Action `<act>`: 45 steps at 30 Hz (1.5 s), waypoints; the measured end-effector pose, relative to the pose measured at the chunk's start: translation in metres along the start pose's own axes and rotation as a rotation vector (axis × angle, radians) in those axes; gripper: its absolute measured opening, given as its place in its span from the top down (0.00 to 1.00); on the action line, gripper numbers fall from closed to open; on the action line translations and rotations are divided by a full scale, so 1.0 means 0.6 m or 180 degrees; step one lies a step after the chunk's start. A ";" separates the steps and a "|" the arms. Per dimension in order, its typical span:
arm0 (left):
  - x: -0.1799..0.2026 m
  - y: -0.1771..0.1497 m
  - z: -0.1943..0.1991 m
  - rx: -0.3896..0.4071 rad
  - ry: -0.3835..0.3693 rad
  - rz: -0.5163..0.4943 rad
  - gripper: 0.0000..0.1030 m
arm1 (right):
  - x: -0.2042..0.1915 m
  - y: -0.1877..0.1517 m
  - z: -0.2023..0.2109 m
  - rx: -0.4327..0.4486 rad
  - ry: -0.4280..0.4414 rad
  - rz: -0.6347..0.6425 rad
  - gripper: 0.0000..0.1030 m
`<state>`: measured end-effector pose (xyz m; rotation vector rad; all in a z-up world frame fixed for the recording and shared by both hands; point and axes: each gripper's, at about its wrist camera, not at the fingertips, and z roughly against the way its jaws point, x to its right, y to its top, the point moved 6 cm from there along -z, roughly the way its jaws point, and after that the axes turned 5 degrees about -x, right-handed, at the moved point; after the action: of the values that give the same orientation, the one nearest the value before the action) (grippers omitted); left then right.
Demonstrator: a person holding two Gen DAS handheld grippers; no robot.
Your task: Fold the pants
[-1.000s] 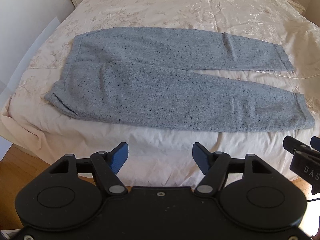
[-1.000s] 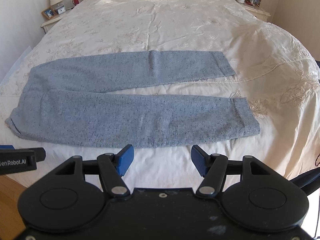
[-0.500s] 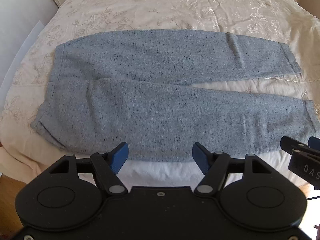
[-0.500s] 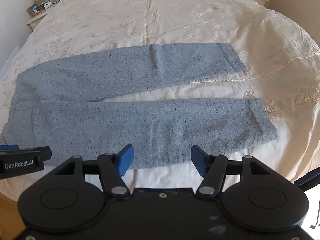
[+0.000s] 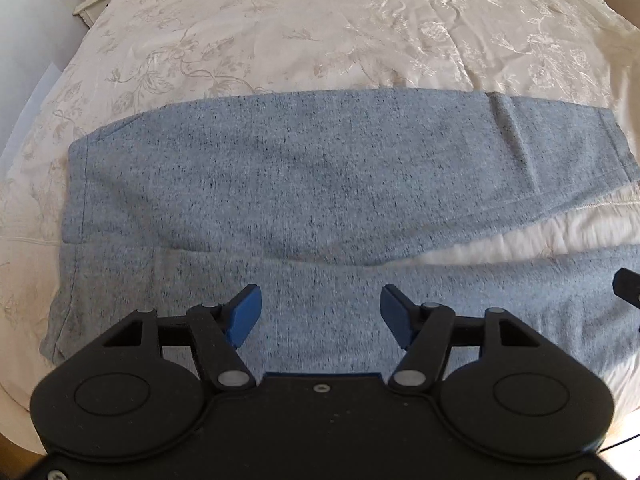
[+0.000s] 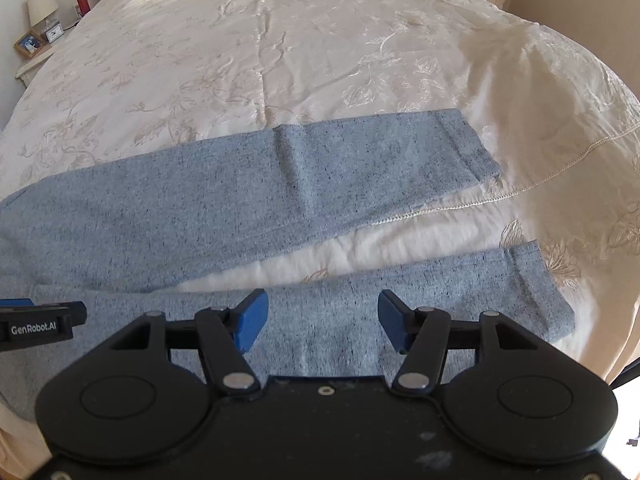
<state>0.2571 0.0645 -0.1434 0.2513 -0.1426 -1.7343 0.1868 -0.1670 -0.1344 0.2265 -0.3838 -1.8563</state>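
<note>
Grey pants (image 5: 304, 184) lie flat and unfolded across the near part of the bed (image 5: 320, 28), waistband to the left, the two legs running right with a wedge of cream bedspread showing between them. No fold made yet.

Change over the last second: both grippers have moved in from off the bed's edge to directly over the near leg. The pants fill far more of each view than before; the cloth itself has not shifted.

Left gripper (image 5: 320, 312): fingers spread wide, nothing held, above the upper part of the near leg. Right gripper (image 6: 322, 322): fingers spread wide, empty, above the near leg toward its cuff (image 6: 532, 284).

Judgement: approach phase; the near leg's edge is the likely grasp site for laying it over the far leg.
</note>
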 end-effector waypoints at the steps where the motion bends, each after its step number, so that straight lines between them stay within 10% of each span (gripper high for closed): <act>1: -0.004 0.010 -0.004 0.0019 0.0011 0.0045 0.35 | -0.001 0.008 -0.008 0.0016 -0.0007 0.0019 0.42; 33: -0.018 0.075 -0.117 -0.0273 0.0332 0.0582 0.35 | -0.043 0.251 -0.378 -0.0089 -0.0014 0.0184 0.42; 45: -0.026 0.039 -0.106 -0.0178 0.0233 0.0416 0.35 | 0.010 0.205 -0.291 0.0040 -0.0036 -0.0075 0.45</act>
<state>0.2976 0.0784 -0.1984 0.2585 -0.0559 -1.5948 0.3537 -0.2326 -0.2504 0.2303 -0.4023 -1.8796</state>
